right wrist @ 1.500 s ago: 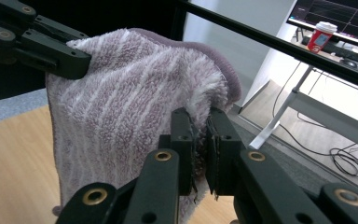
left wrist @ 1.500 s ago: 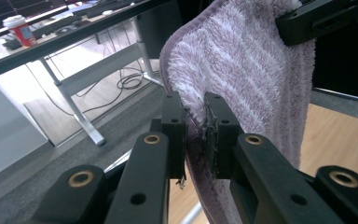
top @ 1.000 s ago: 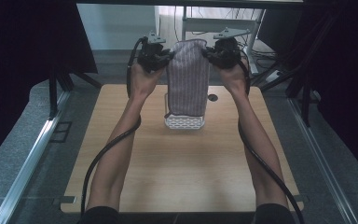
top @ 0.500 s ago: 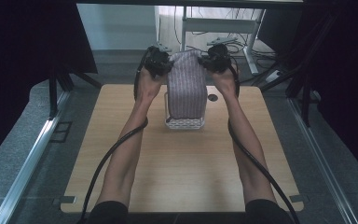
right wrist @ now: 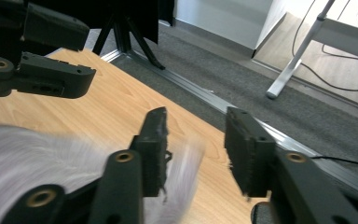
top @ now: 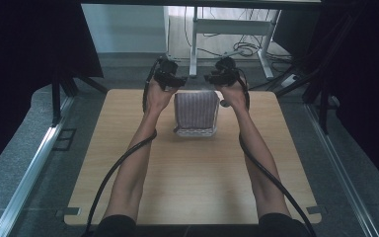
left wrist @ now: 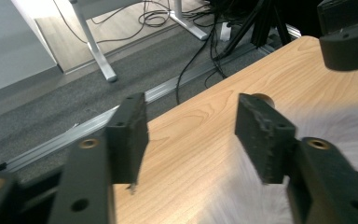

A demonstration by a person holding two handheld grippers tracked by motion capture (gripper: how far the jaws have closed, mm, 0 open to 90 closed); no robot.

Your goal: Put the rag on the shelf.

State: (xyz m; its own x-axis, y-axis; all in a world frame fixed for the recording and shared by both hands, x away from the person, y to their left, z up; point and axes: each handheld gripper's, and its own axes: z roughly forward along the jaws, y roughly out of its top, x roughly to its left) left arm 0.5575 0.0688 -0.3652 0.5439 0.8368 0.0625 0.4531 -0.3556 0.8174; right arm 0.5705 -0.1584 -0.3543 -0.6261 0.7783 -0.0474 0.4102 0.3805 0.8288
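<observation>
Grippers let go of the folded cloth near the far edge of the tabletop.

Both have just been opening: the left gripper (top: 179, 80) and the right gripper (top: 212, 79) hang over the far edge with jaws parted and nothing between the pads — the left gripper view (left wrist: 191, 135) shows bare wood in its gap, the right gripper view (right wrist: 196, 154) shows only a blurred corner of fabric beside one jaw, not pinched. The striped cloth (top: 196, 109) lies doubled over between the two hands, its lower hem toward the middle of the table (top: 187, 187). It looks light, soft and limp — likely to sag and slide, so best taken at two corners at once. The high view gives the whole fold; the gripper views give the empty gaps and a small dark knob (left wrist: 264, 98) on the tabletop.
</observation>
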